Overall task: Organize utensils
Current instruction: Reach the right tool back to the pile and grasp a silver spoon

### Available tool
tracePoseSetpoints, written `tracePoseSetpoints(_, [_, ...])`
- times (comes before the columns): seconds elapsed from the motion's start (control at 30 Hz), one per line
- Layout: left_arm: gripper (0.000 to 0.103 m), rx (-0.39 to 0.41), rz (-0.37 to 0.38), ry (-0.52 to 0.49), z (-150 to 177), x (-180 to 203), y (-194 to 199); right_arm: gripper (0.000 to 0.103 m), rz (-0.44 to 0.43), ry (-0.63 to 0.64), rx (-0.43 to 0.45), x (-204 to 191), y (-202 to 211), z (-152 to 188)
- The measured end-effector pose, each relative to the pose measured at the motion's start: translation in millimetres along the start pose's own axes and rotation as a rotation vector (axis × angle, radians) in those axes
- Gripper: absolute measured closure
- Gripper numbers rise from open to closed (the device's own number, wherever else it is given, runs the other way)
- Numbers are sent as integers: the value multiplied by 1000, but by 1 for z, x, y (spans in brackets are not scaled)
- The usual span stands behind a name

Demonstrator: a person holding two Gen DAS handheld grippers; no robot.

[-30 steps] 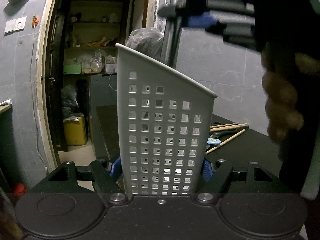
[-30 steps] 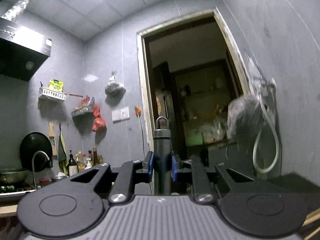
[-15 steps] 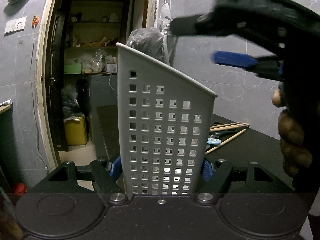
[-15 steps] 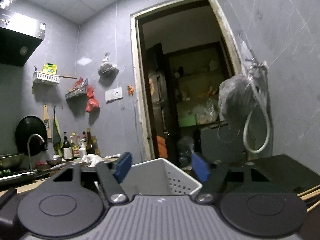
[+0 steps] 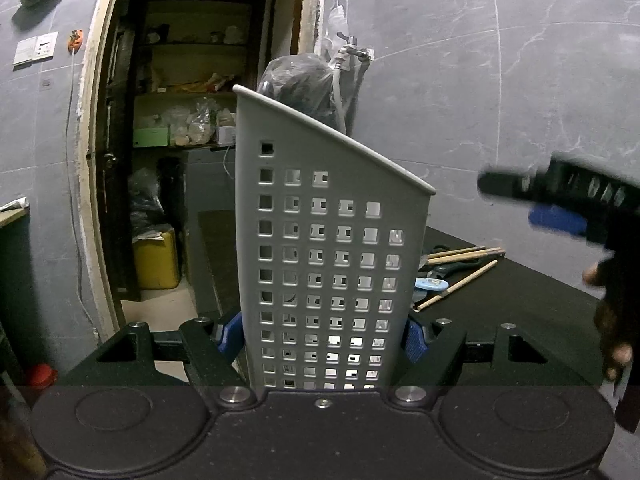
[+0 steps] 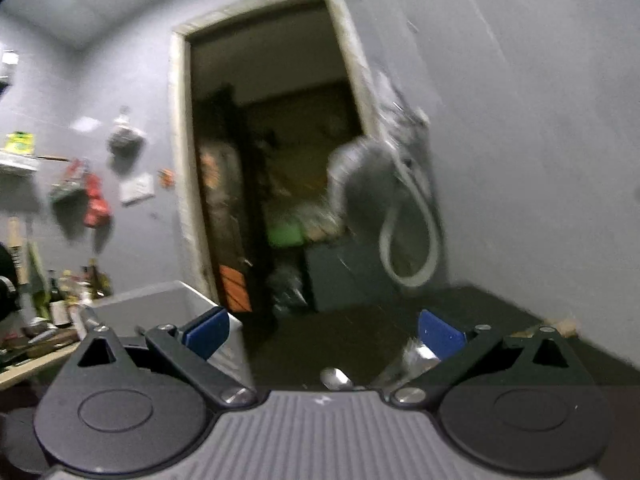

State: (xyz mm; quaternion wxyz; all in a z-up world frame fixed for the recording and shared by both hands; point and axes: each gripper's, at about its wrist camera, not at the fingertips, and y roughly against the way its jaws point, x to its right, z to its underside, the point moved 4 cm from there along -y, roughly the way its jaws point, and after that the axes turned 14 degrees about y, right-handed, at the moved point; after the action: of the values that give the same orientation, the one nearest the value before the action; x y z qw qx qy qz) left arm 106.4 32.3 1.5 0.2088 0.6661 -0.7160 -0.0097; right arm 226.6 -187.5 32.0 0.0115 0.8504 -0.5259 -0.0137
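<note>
While my left gripper [image 5: 324,330] clamps the grey perforated holder [image 5: 328,248] upright on the black counter [image 5: 520,300], my right gripper [image 6: 322,334] hangs empty, jaws just opened wide. Step: between utensils, I judge. Next: reach the pile right of the holder. Count: three wooden sticks [image 5: 460,254], one blue-handled piece [image 5: 430,283]; rest hidden.

Place: domestic kitchen, dim and cluttered.
Walls: grey tile [image 5: 500,92], with a tap [image 5: 352,50] and hose at 12 o'clock.
Doorway: worn frame [image 5: 94,152] at 10 o'clock, opening onto pantry shelves [image 5: 188,120] of bagged goods.
Counter: black worktop [image 5: 520,300] at 3 o'clock.
Condiments: bottles [image 6: 60,292] at 9 o'clock.
</note>
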Motion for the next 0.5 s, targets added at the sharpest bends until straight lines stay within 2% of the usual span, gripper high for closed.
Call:
tracePoseSetpoints(0.2, [27,-6,-1,-9,-1,2,0,0,48,-95,-179,23,-25,34])
tracePoseSetpoints(0.5, [27,-24,-2,-9,0,1,-5,0,15,-55,-326,21,-55,43])
